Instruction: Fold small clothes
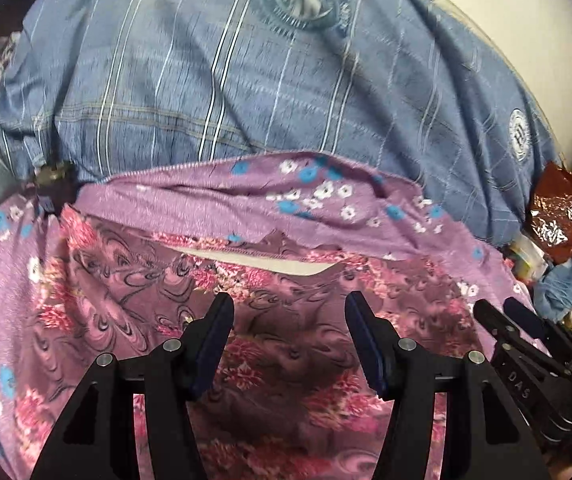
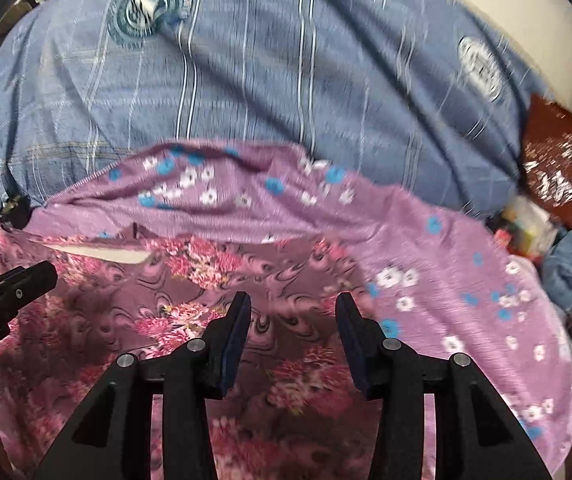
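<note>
Left hand-held gripper (image 1: 289, 308) is seen nearest, fingers spread wide, nothing held, hovering over the dark floral garment (image 1: 286, 360). Right hand-held gripper (image 2: 293, 308) is likewise spread apart and empty, over the same garment's right part; contact with the cloth cannot be told. Each gripper is glimpsed at the edge of the other's view, so the two are close side by side.

The garment is spread near-centre: thin printed cloth, mauve-brown with pink flower clusters and swirl marks, wrinkled, with a stitched hem (image 1: 245, 250) at its far edge and a pale strip of lining or underside showing there. It is judged light, limp and easily bunched, not fragile; best taken at the stitched hem or a corner, where the fabric is doubled and pinches cleanly.

Under and beyond it a lilac cloth (image 2: 426, 240) with small white and blue flowers is laid, soft and rumpled. Farther still, a blue striped sheet (image 1: 245, 80) with round emblems is spread. At far right, a crinkled red-brown foil bag (image 1: 562, 216) among clutter.
</note>
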`<state>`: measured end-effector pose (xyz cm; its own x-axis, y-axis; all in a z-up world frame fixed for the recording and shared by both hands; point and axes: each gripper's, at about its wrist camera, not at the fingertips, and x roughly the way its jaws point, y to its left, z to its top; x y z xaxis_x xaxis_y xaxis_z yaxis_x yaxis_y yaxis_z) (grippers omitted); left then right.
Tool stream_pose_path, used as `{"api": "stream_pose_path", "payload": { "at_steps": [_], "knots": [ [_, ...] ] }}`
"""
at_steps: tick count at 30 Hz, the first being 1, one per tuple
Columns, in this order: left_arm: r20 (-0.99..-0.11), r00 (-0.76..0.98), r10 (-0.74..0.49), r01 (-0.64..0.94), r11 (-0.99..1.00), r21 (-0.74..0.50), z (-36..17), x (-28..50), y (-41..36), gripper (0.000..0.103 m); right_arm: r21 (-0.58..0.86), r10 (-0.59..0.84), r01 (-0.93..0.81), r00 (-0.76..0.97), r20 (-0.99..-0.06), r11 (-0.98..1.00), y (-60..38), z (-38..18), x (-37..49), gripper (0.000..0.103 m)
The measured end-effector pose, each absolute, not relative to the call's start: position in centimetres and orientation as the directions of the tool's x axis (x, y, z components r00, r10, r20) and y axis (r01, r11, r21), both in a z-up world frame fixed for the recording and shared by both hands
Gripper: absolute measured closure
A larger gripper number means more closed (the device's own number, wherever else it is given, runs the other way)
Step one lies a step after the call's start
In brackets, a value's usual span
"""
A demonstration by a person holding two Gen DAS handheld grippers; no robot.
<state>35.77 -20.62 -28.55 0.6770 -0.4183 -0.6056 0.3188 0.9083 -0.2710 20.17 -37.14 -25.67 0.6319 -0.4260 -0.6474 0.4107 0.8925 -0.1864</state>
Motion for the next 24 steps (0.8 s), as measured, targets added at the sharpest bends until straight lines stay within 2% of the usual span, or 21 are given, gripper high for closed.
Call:
{"api": "stream_pose_path", "payload": {
  "at_steps": [12, 24],
  "knots": [
    [-0.573, 0.693, -0.437, 0.375, 0.898, -0.231, -26.1, 30.1, -20.0, 0.045, -0.240, -0.490, 0.438, 0.647, -0.585, 0.866, -35.6, -22.8, 16.7, 0.058],
    [-0.585, 0.700, -0.410, 0.380, 0.907, -0.181, -27.0, 25.7, -18.5, 0.044, -0.266, -0.512, 0.448, 0.627, -0.587, 0.854, -33.8, -23.4, 13.2, 0.058]
  ]
}}
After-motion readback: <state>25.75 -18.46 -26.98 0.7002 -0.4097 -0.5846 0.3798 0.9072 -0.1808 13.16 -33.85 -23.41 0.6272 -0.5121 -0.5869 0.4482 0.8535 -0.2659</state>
